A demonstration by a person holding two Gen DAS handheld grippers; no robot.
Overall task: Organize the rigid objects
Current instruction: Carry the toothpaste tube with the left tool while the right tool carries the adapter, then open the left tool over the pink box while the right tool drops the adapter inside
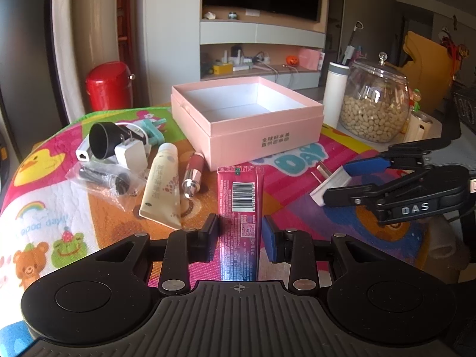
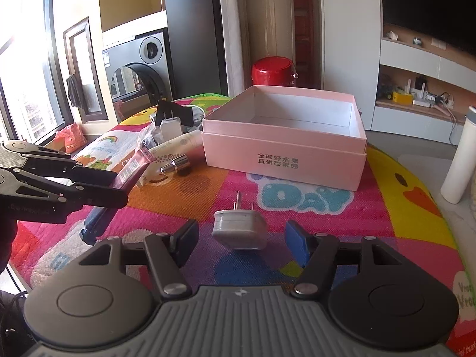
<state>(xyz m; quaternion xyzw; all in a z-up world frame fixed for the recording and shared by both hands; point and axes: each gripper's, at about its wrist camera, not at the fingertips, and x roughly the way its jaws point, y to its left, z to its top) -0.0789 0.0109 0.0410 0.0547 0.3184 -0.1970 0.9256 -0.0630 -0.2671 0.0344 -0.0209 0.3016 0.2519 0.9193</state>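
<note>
Left gripper [image 1: 240,238] clamps the pink tube [image 1: 239,208]; white plug [image 2: 239,229] lies between the right gripper's [image 2: 241,238] open jaws

Both wrist views low, toward pink box [image 1: 247,119]

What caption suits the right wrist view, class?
Open right claw straddles a white plug adapter lying on the colourful mat before an empty pink box.

The plug [image 2: 239,229] lies before the box [image 2: 285,154], tubes [image 1: 162,184] left.
</note>
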